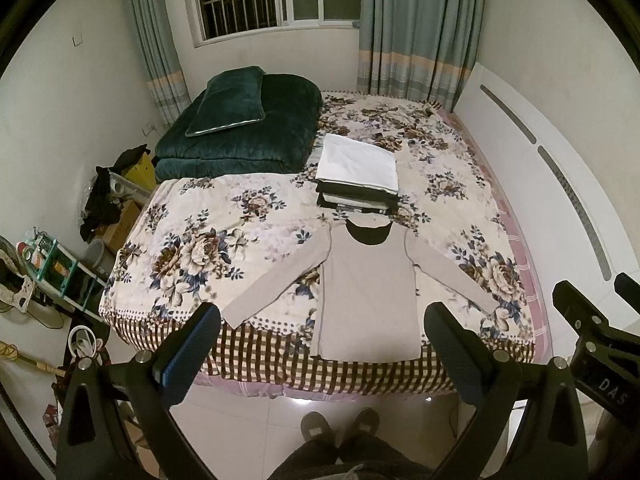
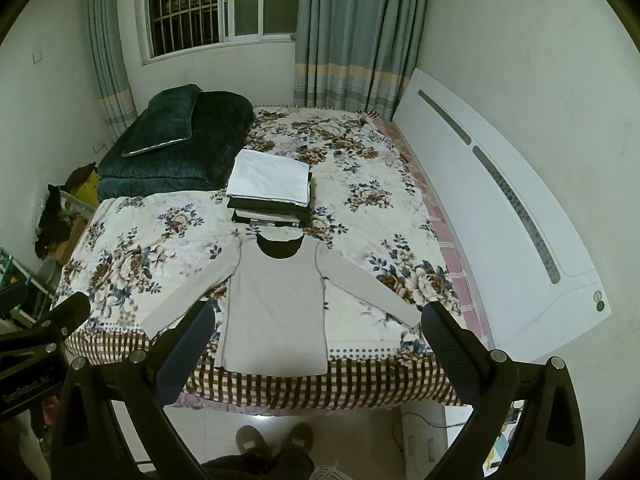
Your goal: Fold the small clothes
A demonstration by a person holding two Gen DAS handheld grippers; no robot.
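Observation:
A light grey long-sleeved shirt [image 1: 368,292] lies flat, face up, at the near edge of the bed, both sleeves spread out and its hem hanging over the edge. It also shows in the right wrist view [image 2: 276,312]. A stack of folded clothes [image 1: 358,176] with a white piece on top sits just beyond its collar, seen too in the right wrist view [image 2: 272,192]. My left gripper [image 1: 320,320] is open and empty, held above the floor short of the bed. My right gripper [image 2: 316,320] is open and empty at the same distance.
The bed [image 1: 224,220] has a floral cover; a dark green folded quilt with a pillow [image 1: 240,120] lies at its far left. A white headboard [image 2: 500,220] runs along the right. Cluttered shelves and boxes [image 1: 60,272] stand left of the bed. The person's feet [image 1: 340,424] are on the tiled floor.

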